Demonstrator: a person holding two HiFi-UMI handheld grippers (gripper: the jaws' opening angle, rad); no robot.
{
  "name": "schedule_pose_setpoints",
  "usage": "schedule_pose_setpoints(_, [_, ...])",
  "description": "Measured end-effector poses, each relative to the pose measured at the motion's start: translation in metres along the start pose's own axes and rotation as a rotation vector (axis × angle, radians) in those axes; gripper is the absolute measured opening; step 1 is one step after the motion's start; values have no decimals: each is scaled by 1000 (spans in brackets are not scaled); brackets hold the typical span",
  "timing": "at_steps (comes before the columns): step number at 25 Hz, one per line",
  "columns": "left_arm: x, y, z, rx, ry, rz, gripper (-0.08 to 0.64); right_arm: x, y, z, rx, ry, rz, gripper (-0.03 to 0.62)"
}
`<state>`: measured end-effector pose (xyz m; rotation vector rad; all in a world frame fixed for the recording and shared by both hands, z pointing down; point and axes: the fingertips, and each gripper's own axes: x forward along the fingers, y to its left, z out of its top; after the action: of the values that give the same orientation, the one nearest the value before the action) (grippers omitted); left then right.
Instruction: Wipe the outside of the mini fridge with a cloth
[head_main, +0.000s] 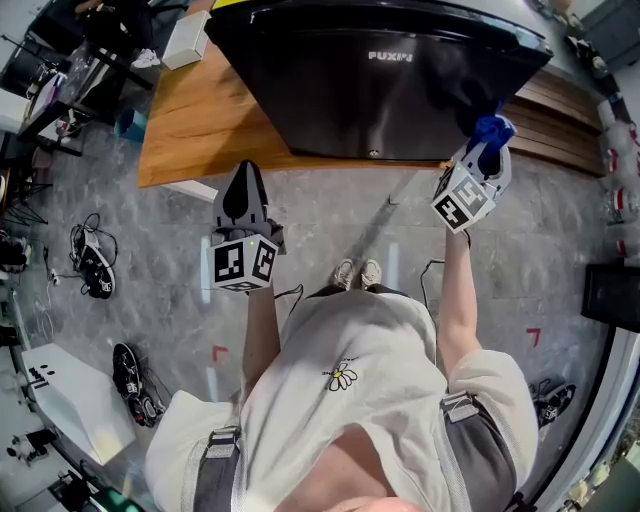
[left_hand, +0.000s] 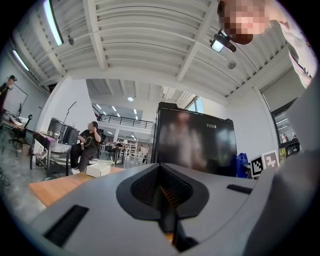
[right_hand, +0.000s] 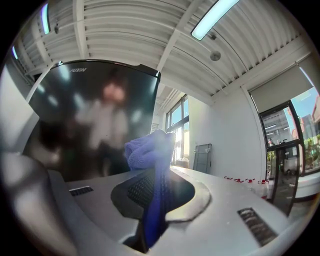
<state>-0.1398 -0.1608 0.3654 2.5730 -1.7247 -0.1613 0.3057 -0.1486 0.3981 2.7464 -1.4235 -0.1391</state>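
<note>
I see a glossy black mini fridge (head_main: 380, 90) and a bright blue cloth (head_main: 492, 130). My left gripper (head_main: 245, 172) and right gripper (head_main: 483, 160) are grey with black-and-white square markers; the platform (head_main: 190, 110) is orange-brown wood, the floor (head_main: 330, 215) mottled grey.

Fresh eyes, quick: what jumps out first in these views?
The glossy black mini fridge on the wooden platform dominates the top of the head view. Next, the bright blue cloth pinched in the right gripper at the fridge's right front edge; the left gripper hangs shut and empty over the floor.
</note>
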Motion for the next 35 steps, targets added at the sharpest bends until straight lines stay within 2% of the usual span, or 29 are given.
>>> schedule_pose_setpoints(3, [-4,0,-1,-1,-1,5,5,-17,4,0,5,-4,30,61])
schedule_pose_setpoints(5, [-5,0,-2,-2,0,8,5,-35,16,0,17,1,85,61])
schedule_pose_setpoints(8, [-6,0,-1,1,-3,11,5,-67,58,0,72,28,247,61])
schedule_pose_setpoints(12, [-7,-10,0,7,-14,-4,5,-109,138,5,117,31,497,61])
schedule_pose_setpoints(18, [-18,-16,-7,44,-9,-40,5,-141,243,9,157,40,695,61])
schedule_pose_setpoints(23, [-38,9,-12,37,-17,17,5,-153,314,7,155,44,765,61])
schedule_pose_setpoints(27, [-55,34,-14,36,-6,89,5,-156,357,-1,92,35,804,61])
schedule_pose_setpoints(31, [-72,51,-16,36,9,148,5,-149,379,-11,57,44,804,61])
schedule_pose_setpoints(35, [-85,65,-16,38,21,193,5,-146,382,-10,58,49,792,61])
